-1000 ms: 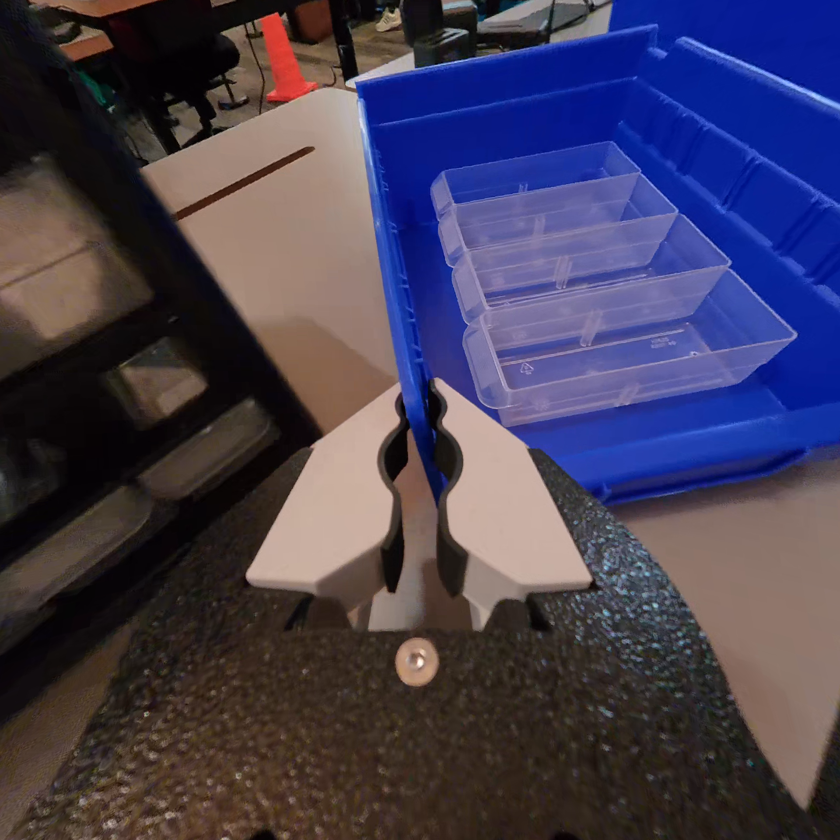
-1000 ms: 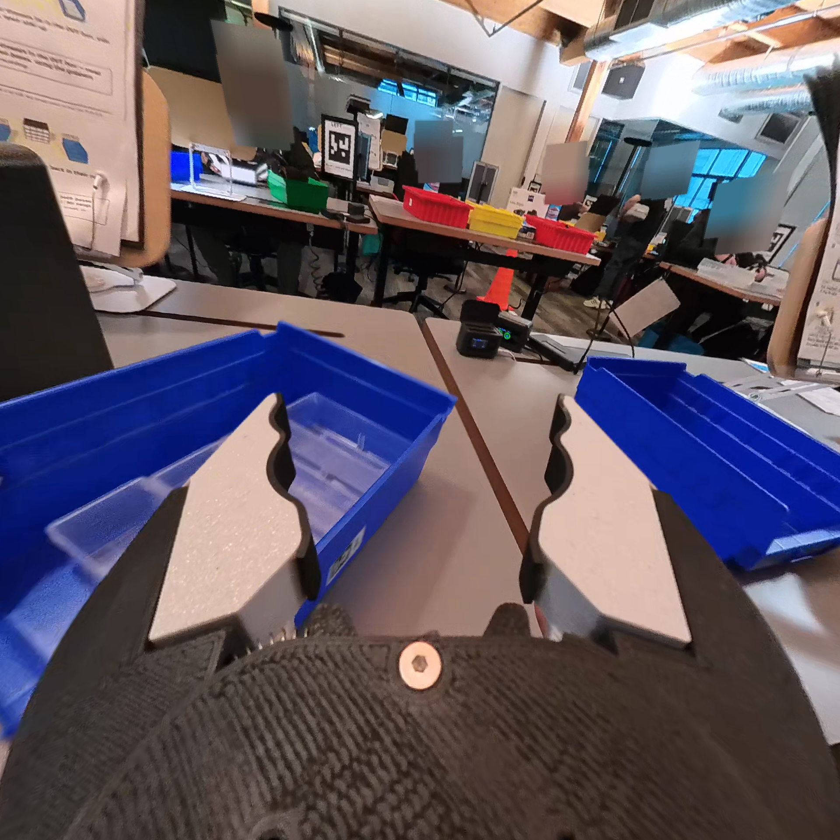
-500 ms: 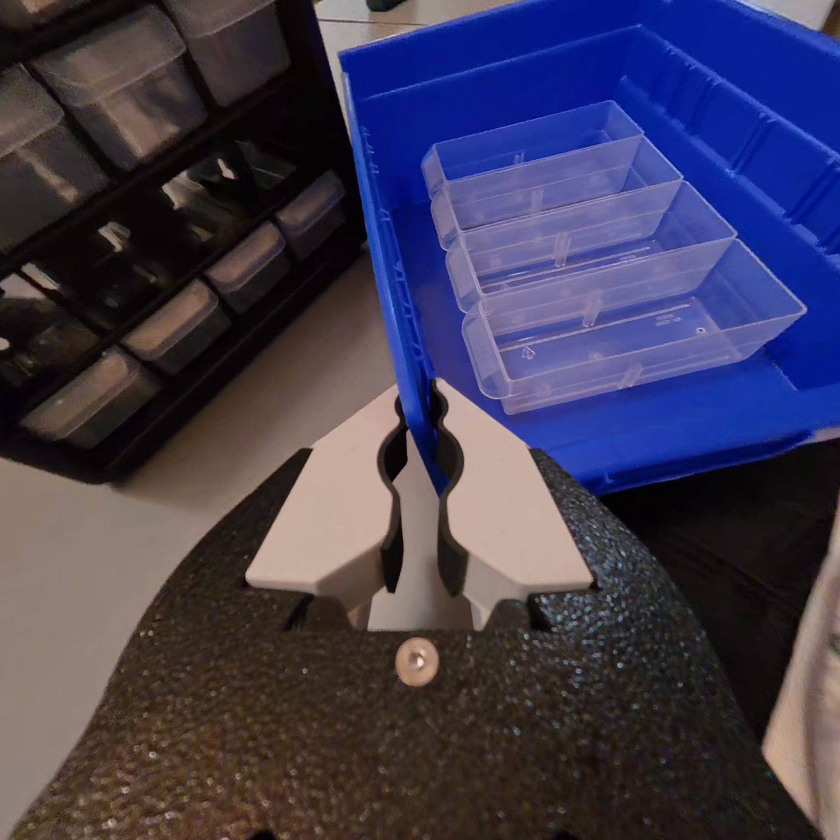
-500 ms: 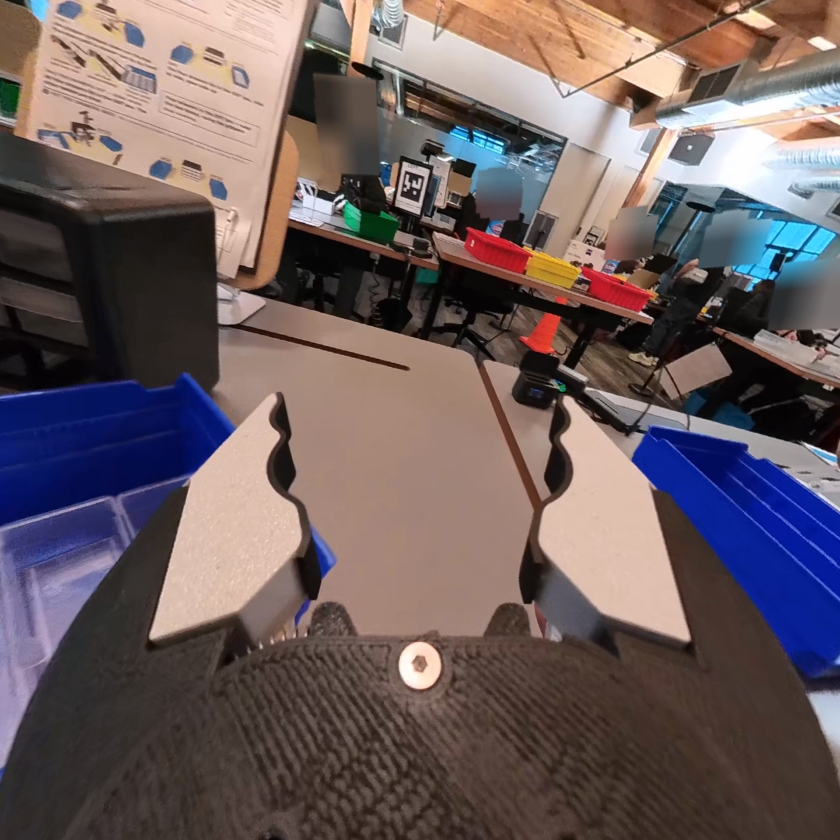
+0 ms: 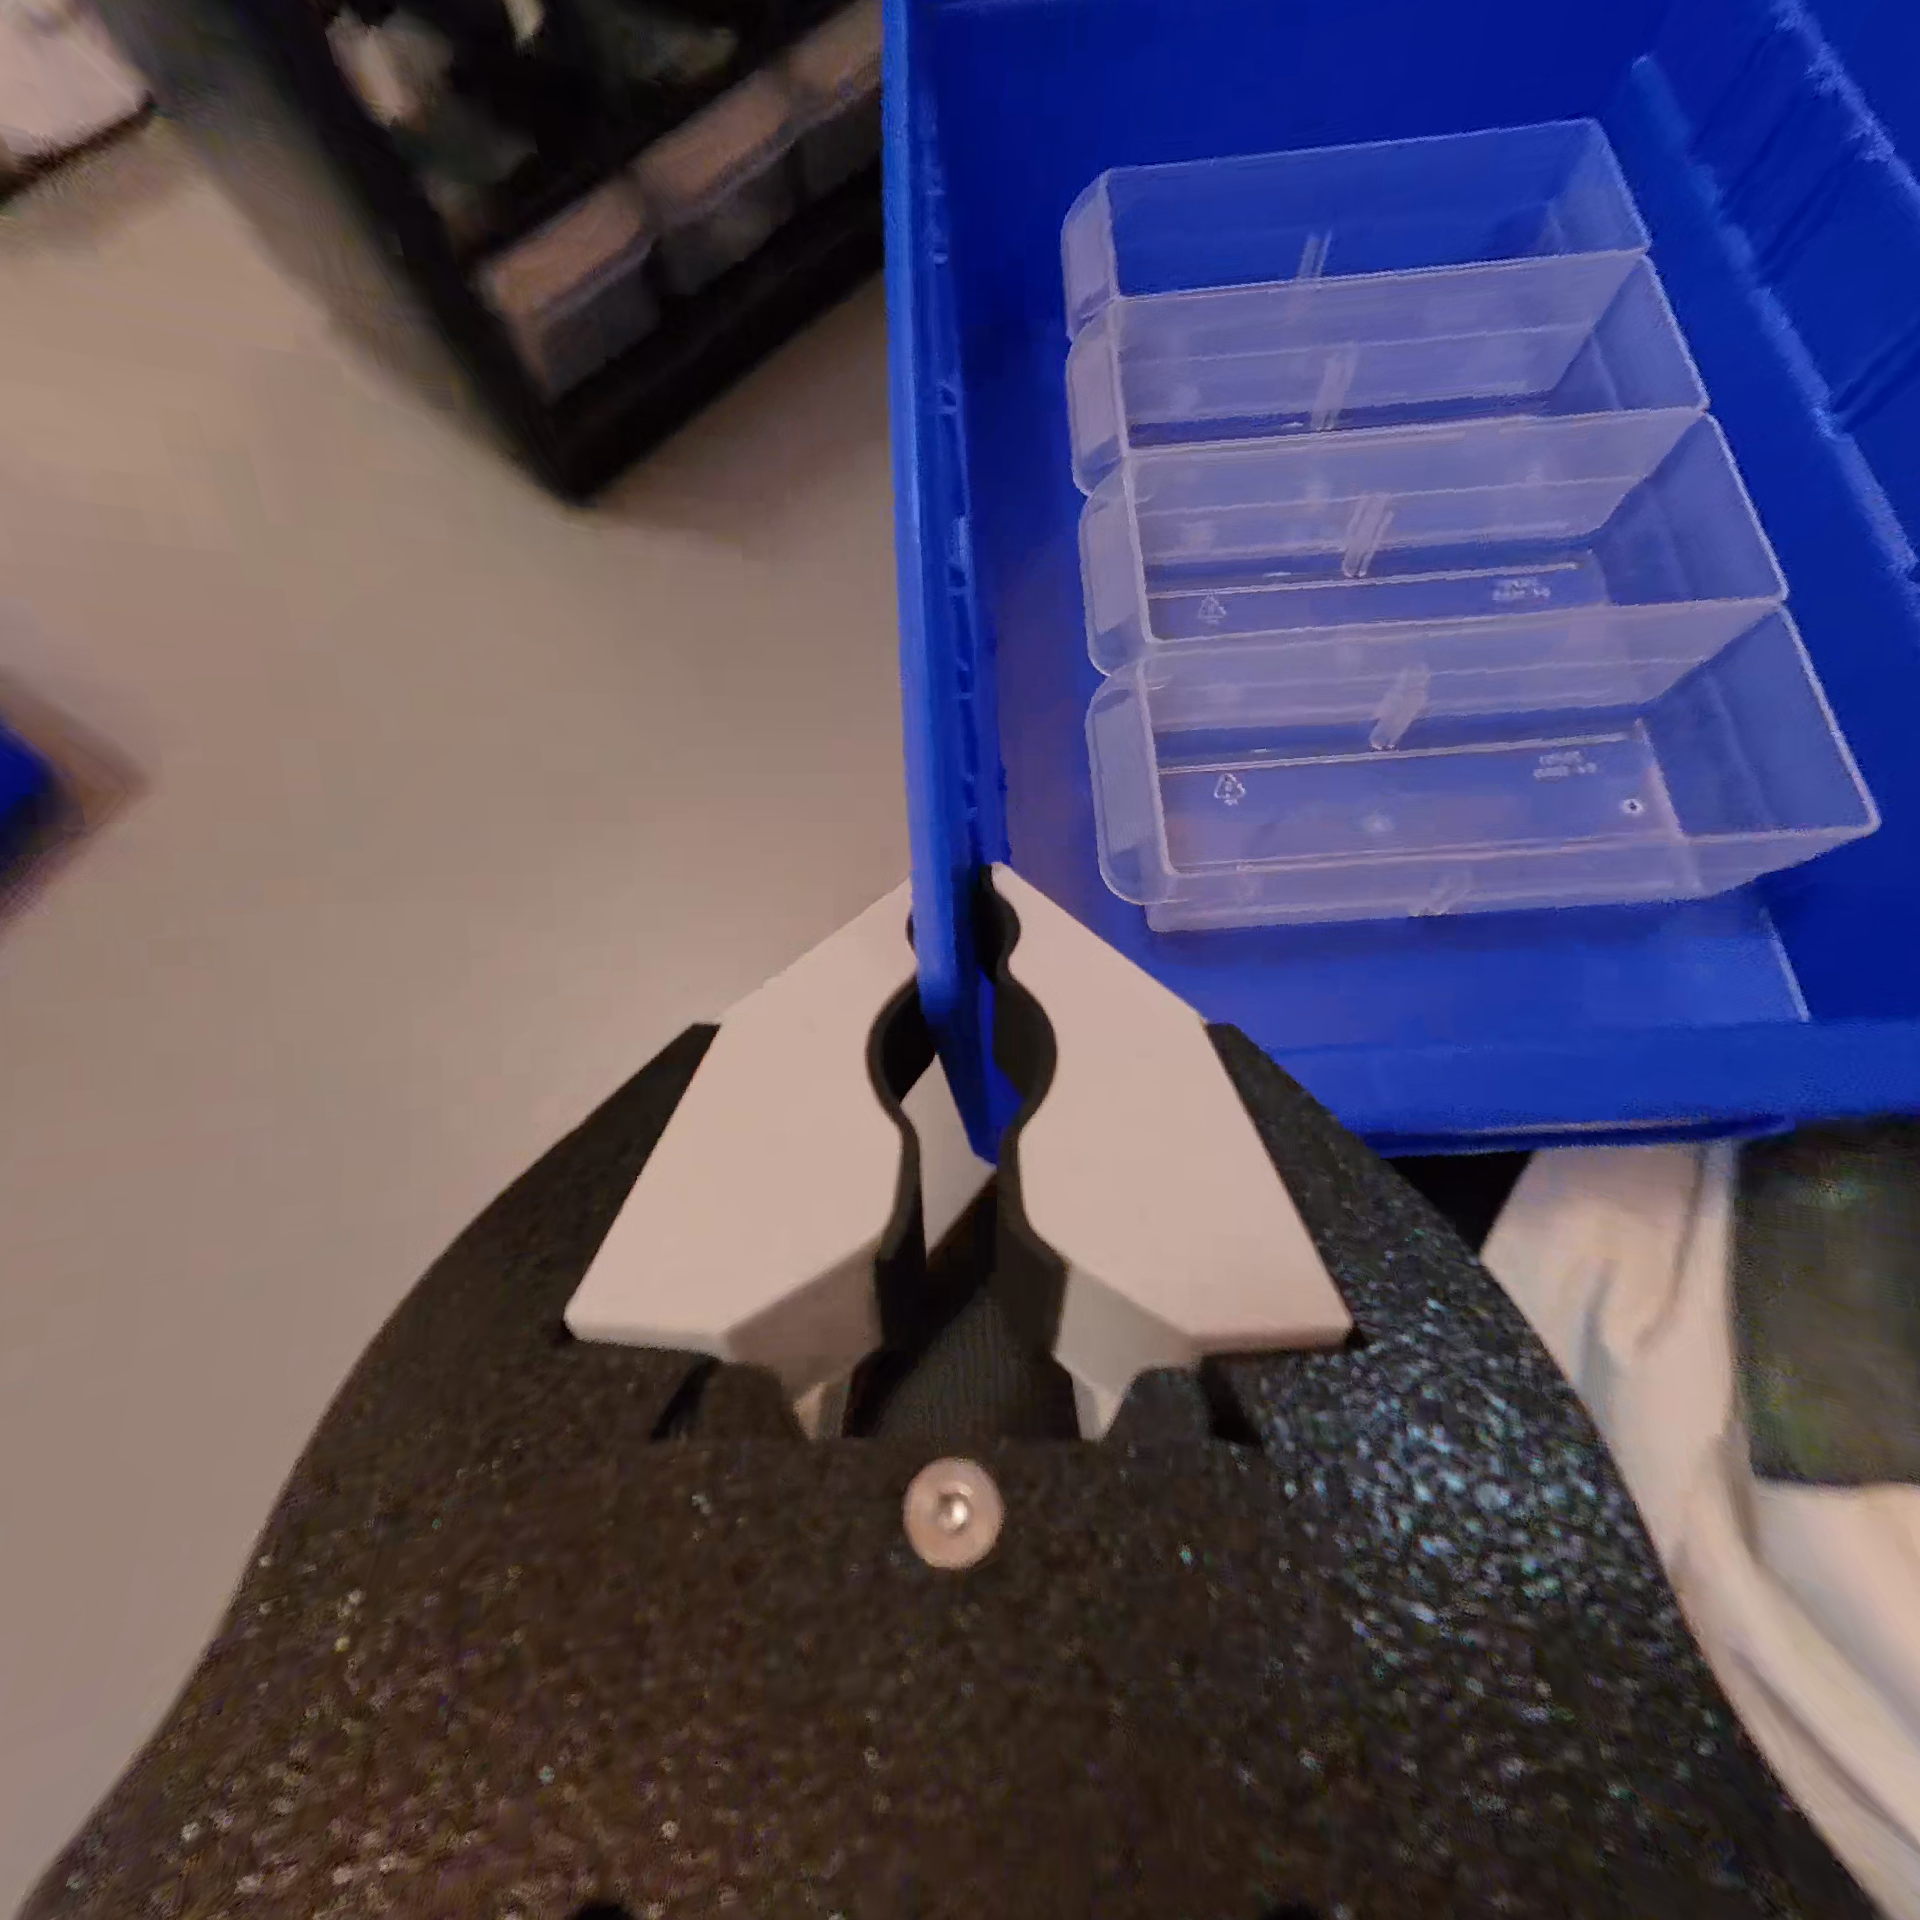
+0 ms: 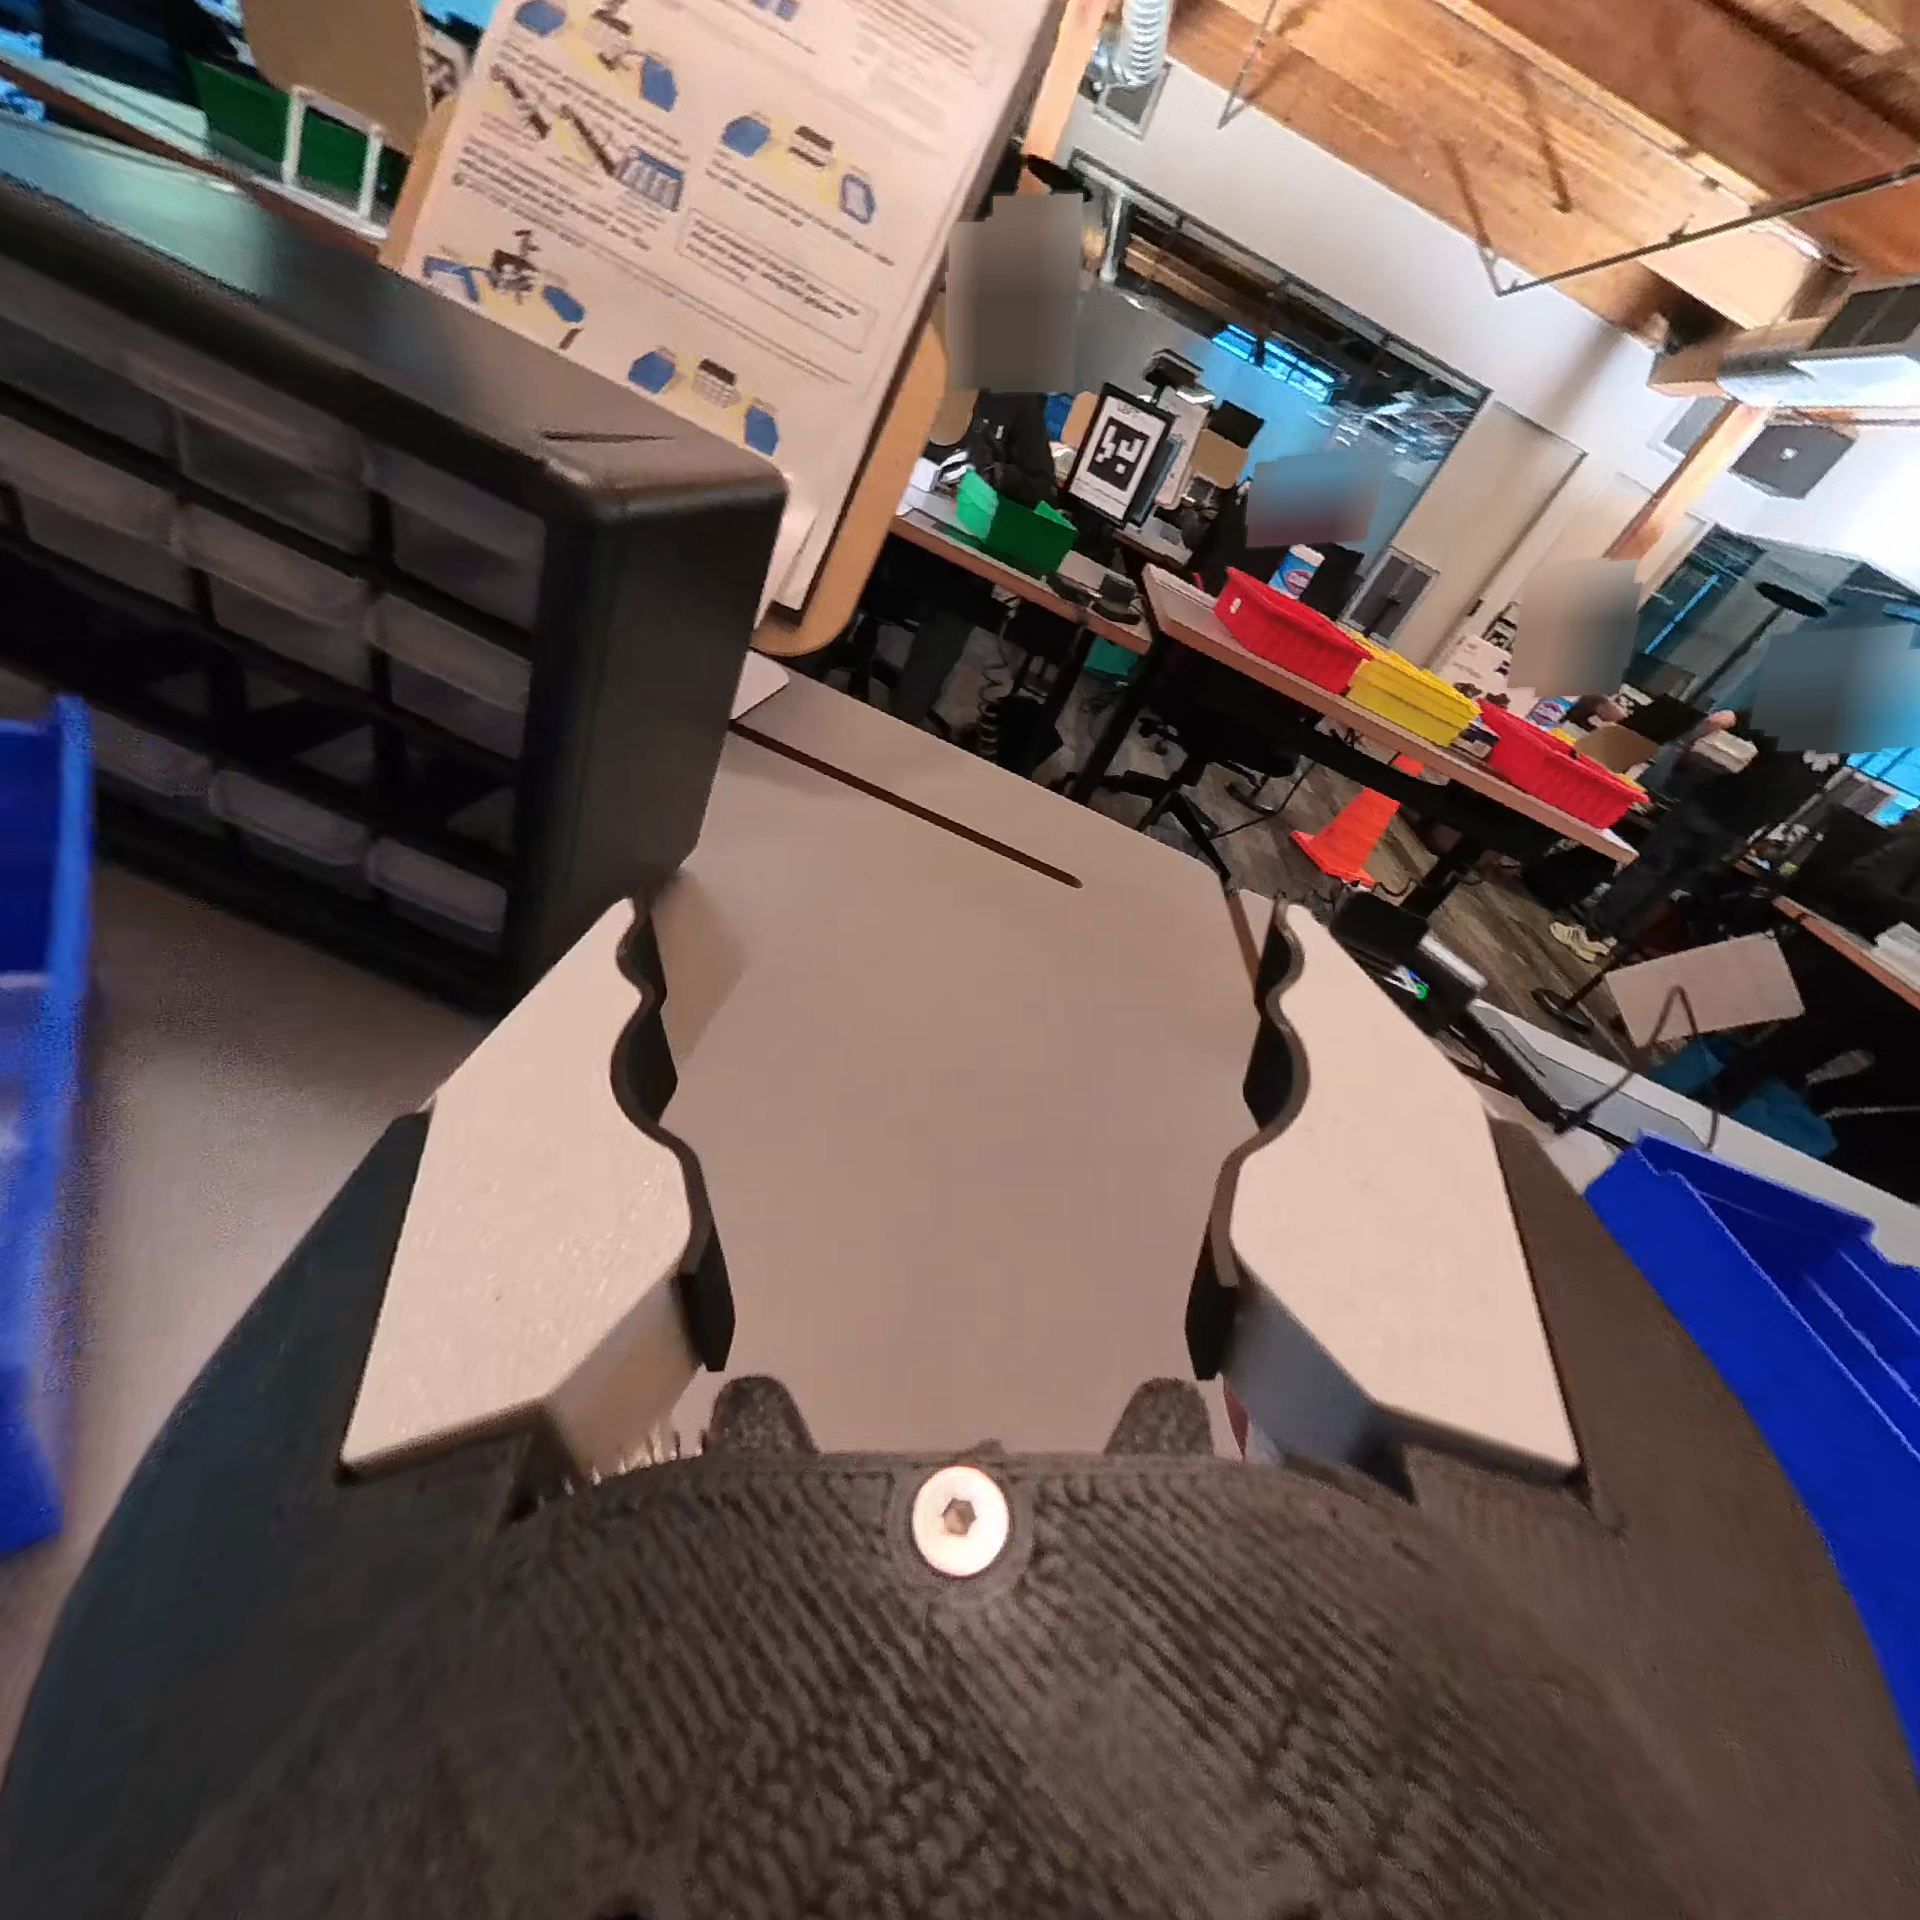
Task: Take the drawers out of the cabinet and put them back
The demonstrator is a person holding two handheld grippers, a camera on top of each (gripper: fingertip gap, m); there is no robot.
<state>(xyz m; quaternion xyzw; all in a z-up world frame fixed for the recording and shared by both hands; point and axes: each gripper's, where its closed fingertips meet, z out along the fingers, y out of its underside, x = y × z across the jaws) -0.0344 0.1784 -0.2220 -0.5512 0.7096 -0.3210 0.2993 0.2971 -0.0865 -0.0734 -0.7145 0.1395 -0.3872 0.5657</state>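
Note:
My left gripper point(image 5: 954, 914) is shut on the near left corner of a blue bin's side wall point(image 5: 940, 623). Several clear plastic drawers point(image 5: 1455, 665) lie side by side inside that bin. The black drawer cabinet point(image 5: 644, 260), blurred, stands on the table beyond the bin's left side; it also shows at the left of the right wrist view point(image 6: 343, 665), with clear drawers in its slots. My right gripper point(image 6: 951, 935) is open and empty above the grey table, to the right of the cabinet.
The blue bin's edge point(image 6: 42, 1039) shows at far left of the right wrist view. A second blue bin point(image 6: 1787, 1340) sits at the right. An instruction sheet on a board point(image 6: 707, 208) stands behind the cabinet. White cloth point(image 5: 1662, 1507) lies at the table's near edge.
My left gripper has carried the blue bin with the drawers leftward and nearer, past the cabinet. My right gripper has swung so that the cabinet came into its view; it stays open.

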